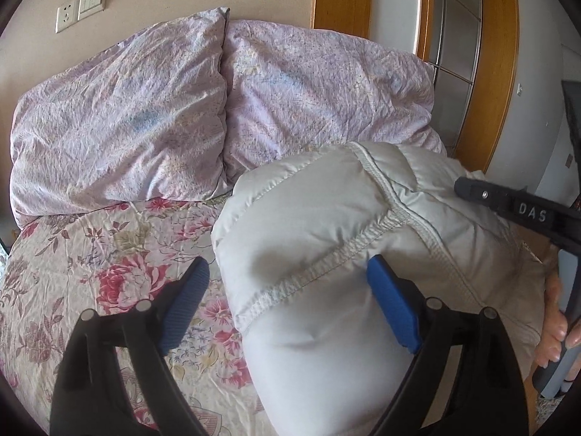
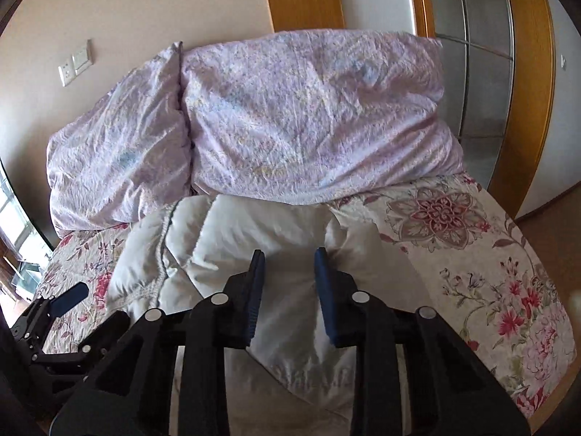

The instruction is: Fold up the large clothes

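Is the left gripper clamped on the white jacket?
No, the left gripper is open; the white jacket lies unclamped between its fingers.

Right tool [image 2: 287,283] over white jacket [image 2: 232,239] on bed [image 2: 472,254].

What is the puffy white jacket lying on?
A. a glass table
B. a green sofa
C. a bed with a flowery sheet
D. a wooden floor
C: the white jacket rests on the flowery sheet of the bed, in front of the purple duvet.
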`<action>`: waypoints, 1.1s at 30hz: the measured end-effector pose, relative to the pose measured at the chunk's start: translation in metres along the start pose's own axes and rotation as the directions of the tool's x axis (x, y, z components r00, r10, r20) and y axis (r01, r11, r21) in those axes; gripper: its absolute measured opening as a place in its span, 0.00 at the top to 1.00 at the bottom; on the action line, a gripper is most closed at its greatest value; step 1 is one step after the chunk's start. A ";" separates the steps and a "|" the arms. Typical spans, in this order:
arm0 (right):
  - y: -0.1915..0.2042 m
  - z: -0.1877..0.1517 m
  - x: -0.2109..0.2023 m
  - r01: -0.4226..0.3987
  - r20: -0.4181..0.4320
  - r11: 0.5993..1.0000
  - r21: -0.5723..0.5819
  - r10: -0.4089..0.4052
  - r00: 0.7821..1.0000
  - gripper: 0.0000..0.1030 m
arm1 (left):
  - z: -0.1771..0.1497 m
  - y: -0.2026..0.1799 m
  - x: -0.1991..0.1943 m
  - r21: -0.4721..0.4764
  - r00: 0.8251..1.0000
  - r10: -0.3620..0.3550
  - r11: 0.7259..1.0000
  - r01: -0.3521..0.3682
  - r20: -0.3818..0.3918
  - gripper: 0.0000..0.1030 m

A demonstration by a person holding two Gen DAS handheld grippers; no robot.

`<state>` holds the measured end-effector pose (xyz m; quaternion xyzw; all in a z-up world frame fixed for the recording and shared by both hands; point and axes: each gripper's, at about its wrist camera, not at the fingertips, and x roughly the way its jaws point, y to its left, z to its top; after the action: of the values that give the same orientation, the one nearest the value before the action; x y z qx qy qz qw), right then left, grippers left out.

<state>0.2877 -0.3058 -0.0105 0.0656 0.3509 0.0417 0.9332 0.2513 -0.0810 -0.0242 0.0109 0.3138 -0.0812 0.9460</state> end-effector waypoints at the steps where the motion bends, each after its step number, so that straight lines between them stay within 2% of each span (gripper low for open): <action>1: -0.006 -0.003 0.006 0.002 -0.010 1.000 0.011 -0.002 1.000 0.77 | 0.000 -0.002 0.003 0.003 1.000 -0.007 1.000 0.007 0.001 0.12; 6: -0.032 -0.014 0.028 0.030 -0.020 0.998 0.060 -0.029 0.999 0.78 | 0.001 -0.016 0.016 0.012 0.999 -0.037 0.999 0.037 0.012 0.11; 10: -0.039 -0.023 0.042 0.060 -0.002 0.997 0.044 -0.059 0.998 0.78 | 0.000 -0.023 0.027 0.015 0.998 -0.066 0.998 0.066 0.004 0.11; 17: -0.040 -0.039 0.056 0.093 0.028 0.995 0.032 -0.094 0.995 0.78 | -0.011 -0.040 0.039 0.085 1.000 -0.018 0.996 0.016 0.023 0.10; 21: -0.044 -0.043 0.063 0.095 0.017 0.995 0.041 -0.096 0.995 0.78 | -0.017 -0.047 0.045 0.109 0.999 0.011 0.994 -0.015 0.040 0.10; 33: -0.043 -0.041 0.082 0.112 -0.057 0.993 0.023 -0.111 0.992 0.78 | -0.021 -0.044 0.064 0.082 1.000 0.012 0.997 -0.014 0.020 0.07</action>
<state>0.3235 -0.3348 -0.1005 0.0569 0.3802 -0.0131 0.9231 0.2821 -0.1328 -0.0780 0.0508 0.3009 -0.0879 0.9482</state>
